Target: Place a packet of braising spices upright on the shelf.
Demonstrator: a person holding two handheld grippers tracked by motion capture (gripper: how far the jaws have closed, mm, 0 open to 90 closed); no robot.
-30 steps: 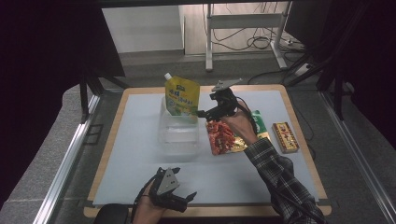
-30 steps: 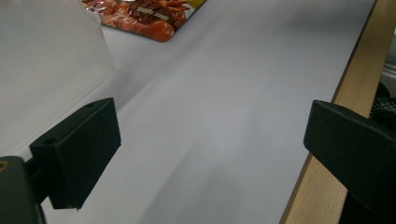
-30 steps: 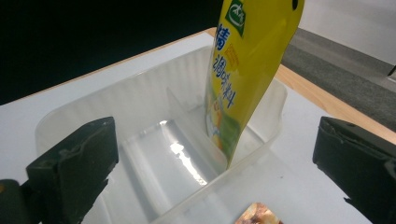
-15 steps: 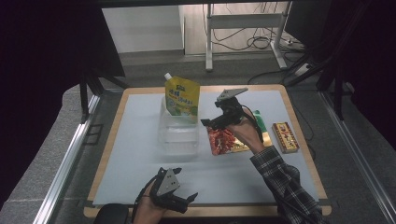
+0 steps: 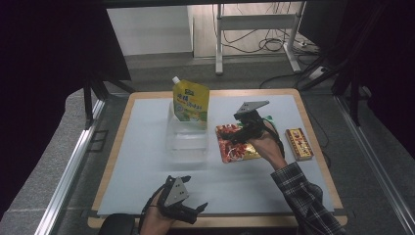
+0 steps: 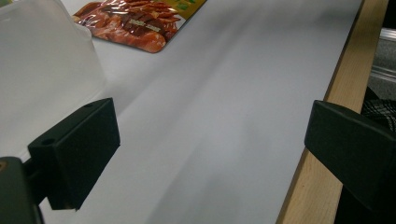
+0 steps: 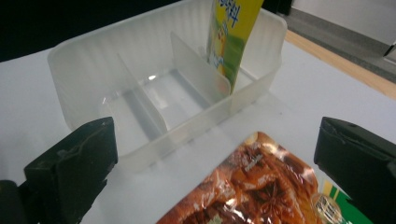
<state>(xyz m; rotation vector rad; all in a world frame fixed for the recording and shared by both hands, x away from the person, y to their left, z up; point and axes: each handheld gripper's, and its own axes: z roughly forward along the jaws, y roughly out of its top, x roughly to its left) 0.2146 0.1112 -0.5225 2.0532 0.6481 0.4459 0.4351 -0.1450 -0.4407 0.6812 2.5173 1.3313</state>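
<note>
The right tongs [image 5: 234, 138] hang released just over the red snack packet [image 5: 235, 143], jaws spread wide to either side of its near end, likely so they can pinch an edge of the flat, glossy bag. Beyond them stands the clear divided bin [image 7: 159, 100] with 3 compartments; a yellow spouted pouch [image 7: 231, 32] already stands upright in the end one, propped by a divider, which suggests the packet is meant for an empty slot. The left tongs [image 5: 195, 210] rest released and idle at the desk's [image 5: 147, 161] near edge, well apart from the work. A small boxed snack [image 5: 298, 143] lies behind the right hand.
</note>
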